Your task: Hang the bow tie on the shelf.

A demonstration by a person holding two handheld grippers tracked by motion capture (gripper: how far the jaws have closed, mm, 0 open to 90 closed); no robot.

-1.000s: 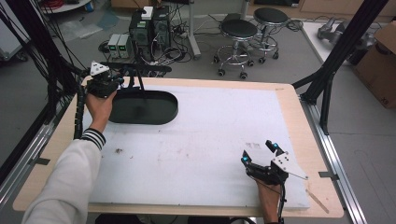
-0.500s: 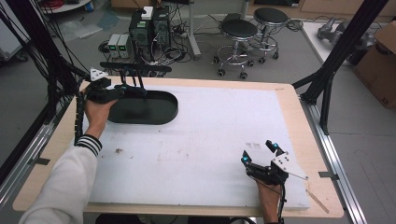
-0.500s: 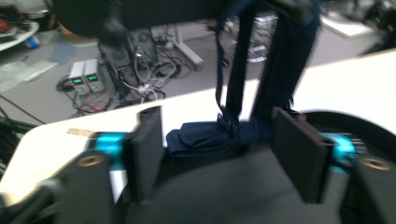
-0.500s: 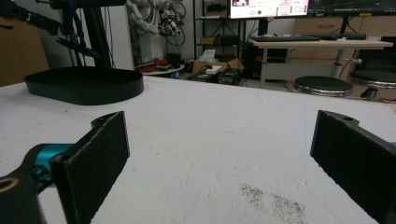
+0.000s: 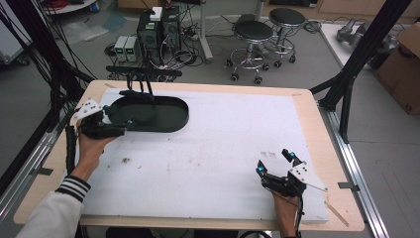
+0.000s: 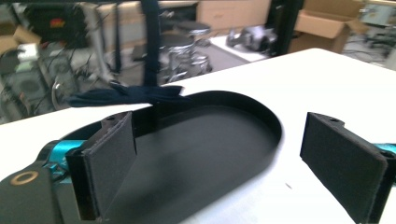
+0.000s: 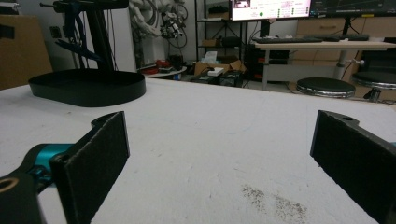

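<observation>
Two grippers are working over the white table mat point(image 5: 223, 148): at the lower right of the high view, nearest the camera, the right gripper point(image 5: 276, 163) is resting on the mat with its jaws standing wide apart and nothing between them. Farther up, at the left of that view, the left gripper point(image 5: 130, 119) is lying at the near left rim of the black oval tray point(image 5: 163, 119), its jaws having just been opening and now standing released, gripping nothing. Beyond it, a dark blue strap point(image 5: 136, 94) is sitting across the tray's far rim in the upper left, hanging from a black stand point(image 5: 143, 74) behind.
</observation>
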